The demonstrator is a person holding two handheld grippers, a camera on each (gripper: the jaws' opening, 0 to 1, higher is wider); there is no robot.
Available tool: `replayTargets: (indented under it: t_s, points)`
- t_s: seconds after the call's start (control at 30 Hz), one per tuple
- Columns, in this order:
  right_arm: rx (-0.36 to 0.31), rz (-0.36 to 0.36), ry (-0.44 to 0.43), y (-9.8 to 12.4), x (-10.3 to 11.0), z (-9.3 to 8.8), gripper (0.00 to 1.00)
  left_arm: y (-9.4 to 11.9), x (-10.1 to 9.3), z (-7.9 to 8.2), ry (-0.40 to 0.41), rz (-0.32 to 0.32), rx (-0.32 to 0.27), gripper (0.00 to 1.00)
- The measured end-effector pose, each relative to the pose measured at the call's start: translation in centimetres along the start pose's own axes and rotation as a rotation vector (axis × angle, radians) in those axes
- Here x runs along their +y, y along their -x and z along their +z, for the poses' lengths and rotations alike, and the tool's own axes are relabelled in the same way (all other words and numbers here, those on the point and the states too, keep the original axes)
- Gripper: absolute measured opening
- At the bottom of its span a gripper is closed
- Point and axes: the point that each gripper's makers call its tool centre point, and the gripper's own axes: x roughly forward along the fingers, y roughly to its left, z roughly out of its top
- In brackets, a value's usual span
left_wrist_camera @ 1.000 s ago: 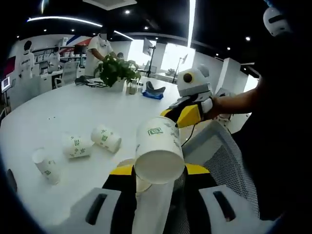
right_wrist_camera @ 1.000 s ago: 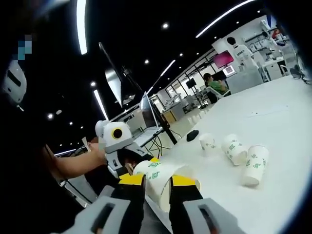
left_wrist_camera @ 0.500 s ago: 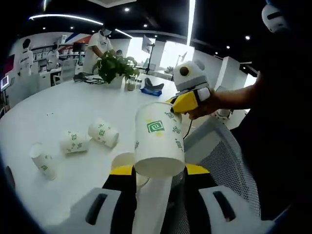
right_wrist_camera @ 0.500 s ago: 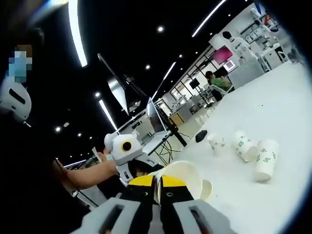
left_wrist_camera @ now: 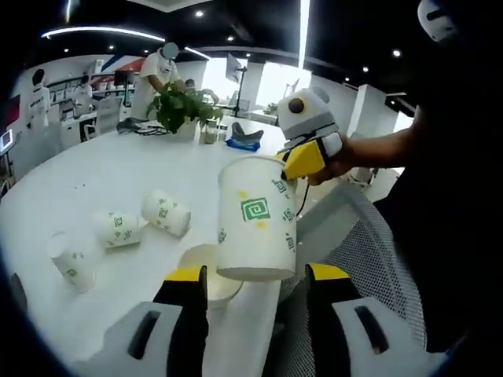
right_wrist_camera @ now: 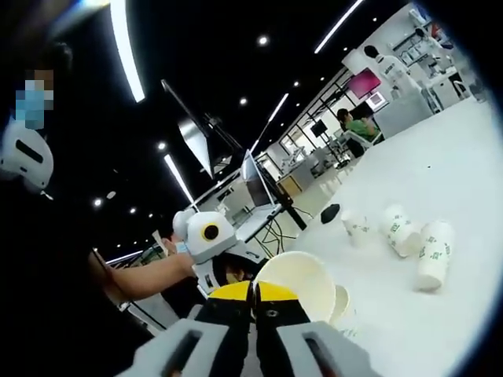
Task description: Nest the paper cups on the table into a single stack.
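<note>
**Cup held above another at the table edge**

White round table (left_wrist_camera: 118,181) in an open office carries the work. At its near edge the right gripper (left_wrist_camera: 308,157), jaws pinched together on the rim, holds an upright paper cup (left_wrist_camera: 255,218) just above a second, open cup (left_wrist_camera: 206,271) standing on the table. The left gripper (left_wrist_camera: 255,287) has its jaws wide apart, gripping nothing, either side of the held cup's base. At 9 o'clock three loose cups (left_wrist_camera: 118,229) lie on the table. At 12 o'clock stands a potted plant (left_wrist_camera: 182,110).
</note>
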Motion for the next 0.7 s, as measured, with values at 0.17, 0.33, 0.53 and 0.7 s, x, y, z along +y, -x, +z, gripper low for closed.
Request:
replayTargets:
  t_s: [0.17, 0.33, 0.53, 0.7]
  points:
    - [0.014, -0.008, 0.02, 0.1, 0.1, 0.2, 0.0, 0.2, 0.3, 0.2, 0.003, 0.026, -0.022, 0.57]
    - [0.034, -0.022, 0.047, 0.1, 0.0, 0.4, 0.0, 0.7, 0.5, 0.3, 0.006, 0.057, -0.039, 0.65]
    - [0.094, -0.069, 0.115, -0.3, -0.4, 0.1, 0.0, 1.2, 0.9, -0.3, 0.018, 0.099, -0.032, 0.74]
    - [0.132, -0.097, 0.173, -0.7, -0.7, -0.4, 0.0, 1.5, 0.9, -0.9, 0.03, 0.116, -0.029, 0.8]
